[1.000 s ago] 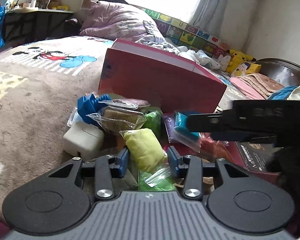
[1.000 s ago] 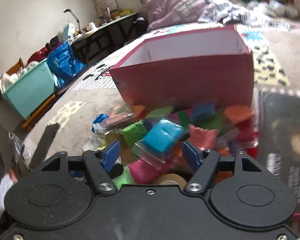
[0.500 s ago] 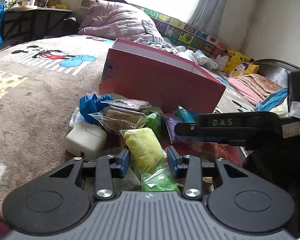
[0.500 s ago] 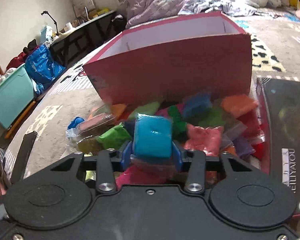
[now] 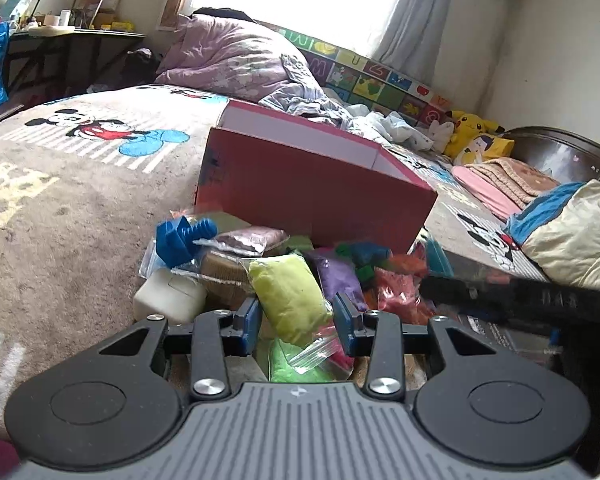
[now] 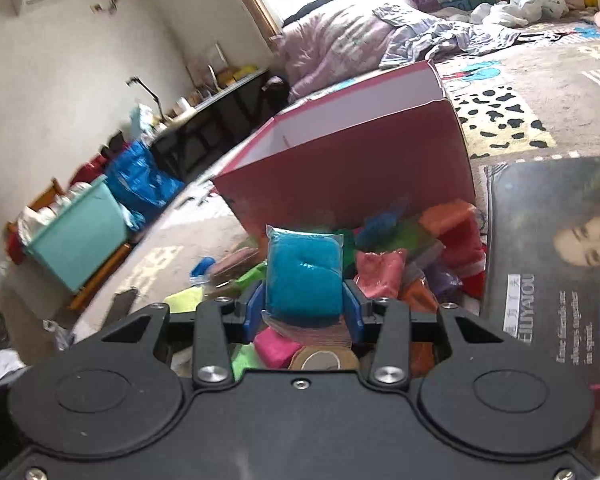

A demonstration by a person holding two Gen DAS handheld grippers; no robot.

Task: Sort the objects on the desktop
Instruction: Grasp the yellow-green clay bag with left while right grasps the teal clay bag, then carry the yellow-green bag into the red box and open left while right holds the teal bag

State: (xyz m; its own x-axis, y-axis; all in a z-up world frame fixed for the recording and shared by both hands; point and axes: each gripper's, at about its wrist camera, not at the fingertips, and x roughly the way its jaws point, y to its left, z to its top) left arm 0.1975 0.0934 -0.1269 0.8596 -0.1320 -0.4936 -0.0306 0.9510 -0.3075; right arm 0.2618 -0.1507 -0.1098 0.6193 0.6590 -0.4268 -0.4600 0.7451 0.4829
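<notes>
A red open box (image 5: 312,196) stands on the bed cover behind a heap of small bagged clay packets; it also shows in the right wrist view (image 6: 352,168). My left gripper (image 5: 296,320) is open, its blue pads on either side of a yellow-green packet (image 5: 288,296) that lies on the heap. My right gripper (image 6: 305,308) is shut on a teal-blue packet (image 6: 304,272) and holds it above the heap, in front of the box. The right gripper's side shows as a black bar (image 5: 520,300) at the right of the left wrist view.
A white block (image 5: 168,296) and a blue toy piece (image 5: 180,236) lie at the heap's left. A dark magazine (image 6: 556,264) lies right of the heap. A tape roll (image 6: 324,360) sits under the right gripper. A teal bin (image 6: 76,236) and blue bag (image 6: 140,184) stand far left.
My right gripper closed on the teal-blue packet and lifted it up off the heap. My left gripper stayed open around the yellow-green packet, shifting only slightly.
</notes>
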